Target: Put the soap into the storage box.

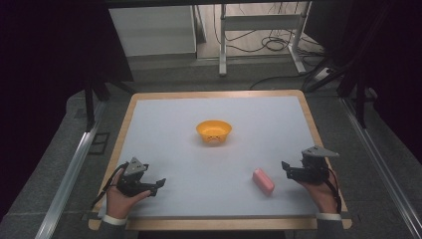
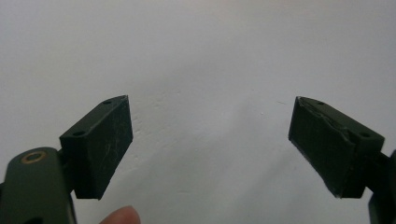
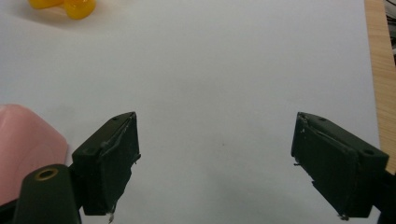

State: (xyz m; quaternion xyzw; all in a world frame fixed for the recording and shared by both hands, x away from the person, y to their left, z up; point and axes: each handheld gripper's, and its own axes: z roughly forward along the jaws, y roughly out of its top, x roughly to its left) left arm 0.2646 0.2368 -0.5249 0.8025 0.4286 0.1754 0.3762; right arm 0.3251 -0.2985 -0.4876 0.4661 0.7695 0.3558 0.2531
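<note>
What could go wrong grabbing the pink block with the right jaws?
1. The pink block lies off to the side of the open right gripper, not between its jaws; closing now would likely miss.
2. A sideways approach may shove it across the smooth table.

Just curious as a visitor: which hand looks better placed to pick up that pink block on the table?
The right gripper, probably. Its open jaws sit just beside the pink block, which also shows next to its jaw in the right gripper view. The left gripper, also open, is across the table, farther from the block.
</note>
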